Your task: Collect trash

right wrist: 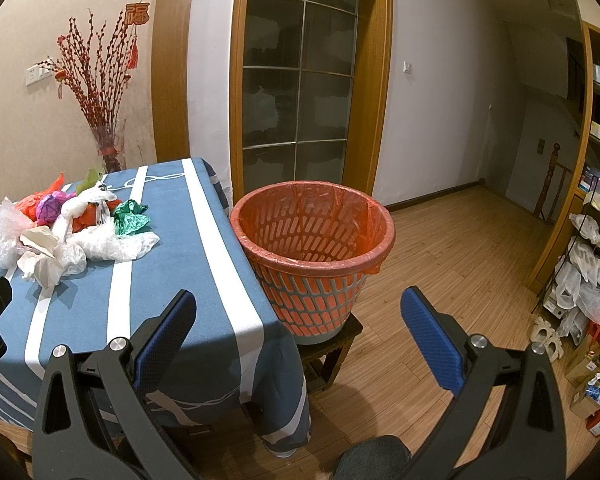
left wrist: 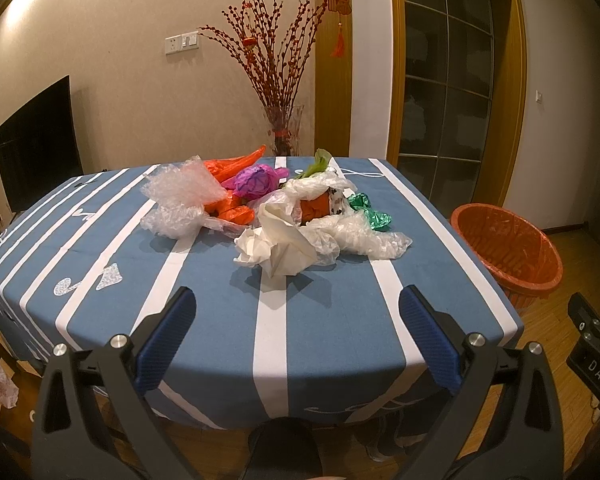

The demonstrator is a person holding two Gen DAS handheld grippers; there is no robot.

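A heap of crumpled trash (left wrist: pixel 272 208) lies on the tabletop, toward its far edge and nearer the right side than the left. At the front of the heap sits a wad of white paper (left wrist: pixel 274 246), touching a limp clear plastic bag (left wrist: pixel 364 240) that spreads to the right. A sheet of bubble wrap (left wrist: pixel 180 196) forms the left flank. Behind these lie orange plastic bags (left wrist: pixel 232 166), a crumpled magenta bag (left wrist: pixel 256 180) and, at the right rear, a scrunched green bag (left wrist: pixel 370 210); a scrap of pale green leaf (left wrist: pixel 318 162) pokes up at the back.

The table (left wrist: pixel 100 240) wears a blue cloth with white stripes running from the near edge to the far edge. Off its right edge stands an orange slatted wastebasket (right wrist: pixel 312 256) lined with an orange bag; it rests on a low dark wooden stool (right wrist: pixel 336 348) and its rim touches the hanging cloth.

The left gripper (left wrist: pixel 296 312) hovers over the near edge of the tabletop, well short of the heap, its blue-padded jaws spread wide with nothing between them. The right gripper (right wrist: pixel 298 312) hangs by the near right corner, facing the wastebasket, its jaws likewise wide apart and empty.

Beyond the far edge a glass vase of red-budded branches (left wrist: pixel 276 80) stands against a beige wall, beside a wood-framed glass door (right wrist: pixel 296 80). A dark television (left wrist: pixel 36 140) sits at the left. The floor is wood plank, and cluttered shelves (right wrist: pixel 592 264) line the far right.
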